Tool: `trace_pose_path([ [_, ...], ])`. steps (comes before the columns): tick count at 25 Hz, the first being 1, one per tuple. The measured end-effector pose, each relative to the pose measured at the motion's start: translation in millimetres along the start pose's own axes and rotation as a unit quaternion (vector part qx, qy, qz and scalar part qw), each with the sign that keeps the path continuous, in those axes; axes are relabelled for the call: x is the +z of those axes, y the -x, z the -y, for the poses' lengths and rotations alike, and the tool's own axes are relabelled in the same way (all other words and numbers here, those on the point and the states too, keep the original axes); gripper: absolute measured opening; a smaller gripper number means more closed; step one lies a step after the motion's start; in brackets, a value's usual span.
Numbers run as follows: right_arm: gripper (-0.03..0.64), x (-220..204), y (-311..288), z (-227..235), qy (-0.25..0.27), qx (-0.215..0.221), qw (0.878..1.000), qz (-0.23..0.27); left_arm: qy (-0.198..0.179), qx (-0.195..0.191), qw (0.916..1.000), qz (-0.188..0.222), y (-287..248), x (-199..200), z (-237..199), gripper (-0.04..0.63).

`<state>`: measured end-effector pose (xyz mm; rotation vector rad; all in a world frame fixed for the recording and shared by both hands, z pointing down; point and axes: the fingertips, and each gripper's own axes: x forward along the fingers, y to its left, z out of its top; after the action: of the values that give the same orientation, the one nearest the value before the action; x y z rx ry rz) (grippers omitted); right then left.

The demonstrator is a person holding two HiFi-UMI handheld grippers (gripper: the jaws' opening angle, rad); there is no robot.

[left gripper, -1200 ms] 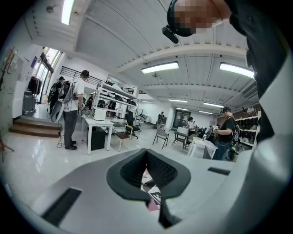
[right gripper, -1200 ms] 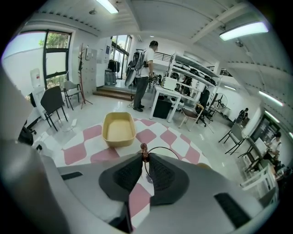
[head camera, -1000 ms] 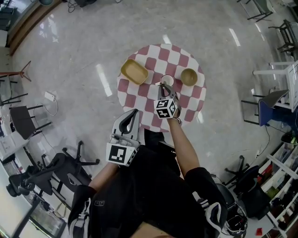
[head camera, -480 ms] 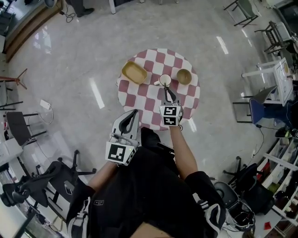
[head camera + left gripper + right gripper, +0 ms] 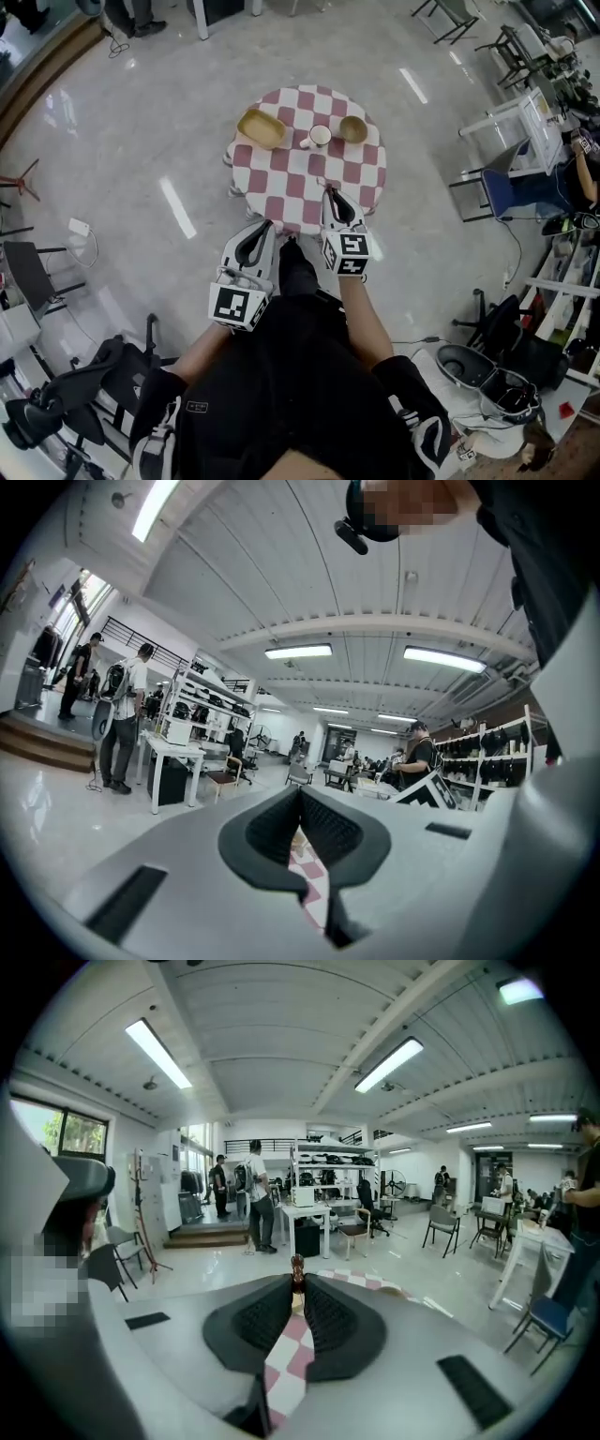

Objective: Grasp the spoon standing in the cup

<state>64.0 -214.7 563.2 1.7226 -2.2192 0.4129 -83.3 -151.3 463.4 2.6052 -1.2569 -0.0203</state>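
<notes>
My right gripper (image 5: 330, 194) hangs over the near edge of the round red-and-white checkered table (image 5: 286, 183), well back from the white cup (image 5: 320, 136). In the right gripper view this gripper (image 5: 298, 1285) is shut on the thin brown spoon (image 5: 297, 1267), whose end sticks up past the jaw tips. The left gripper (image 5: 270, 228) floats just off the table's near left edge. Its jaws meet at the tips in the left gripper view (image 5: 300, 797), with nothing between them. I cannot see inside the cup.
A yellow oblong dish (image 5: 262, 127) lies left of the cup and a wooden bowl (image 5: 352, 128) right of it. Shiny floor surrounds the table. Office chairs (image 5: 56, 394) stand at the lower left, and desks and shelving (image 5: 548, 141) at the right.
The right gripper has drawn back from the cup to the table's near edge, carrying the spoon. The table now looks farther away. The left gripper has hardly moved.
</notes>
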Motion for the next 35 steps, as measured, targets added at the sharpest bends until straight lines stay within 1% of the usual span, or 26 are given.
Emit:
trace_pose_path([
  [5,0.057,4.2,59.0,-21.3,-0.02,-0.004,1.0,0.011,-0.005,-0.035,0.9994,0.002,21.3,6.9,27.4,0.009],
  [11,0.057,-8.8,112.7,-33.1,-0.035,0.0,0.999,0.015,-0.009,-0.051,0.9987,0.007,40.3,4.2,61.2,0.009],
  [18,0.057,-9.9,155.3,-23.4,-0.044,0.015,0.999,0.028,-0.016,-0.044,0.9989,0.0,39.3,-4.1,96.1,0.009],
  [24,0.058,-12.1,175.5,-1.2,-0.043,0.027,0.998,0.03,-0.017,-0.017,0.9996,0.018,28.5,-1.3,118.0,0.009],
  [27,0.057,-14.6,182.8,7.1,-0.041,0.036,0.998,0.032,-0.018,-0.01,0.9997,0.01,20.8,-7.3,127.8,0.009],
  [31,0.058,-14.0,194.2,17.5,-0.043,0.044,0.997,0.041,-0.028,-0.007,0.9996,-0.002,12.8,-15.6,140.0,0.009],
  [35,0.058,-13.0,204.0,26.4,-0.05,0.049,0.996,0.048,-0.032,-0.003,0.9995,0.003,7.7,-13.4,148.7,0.009],
])
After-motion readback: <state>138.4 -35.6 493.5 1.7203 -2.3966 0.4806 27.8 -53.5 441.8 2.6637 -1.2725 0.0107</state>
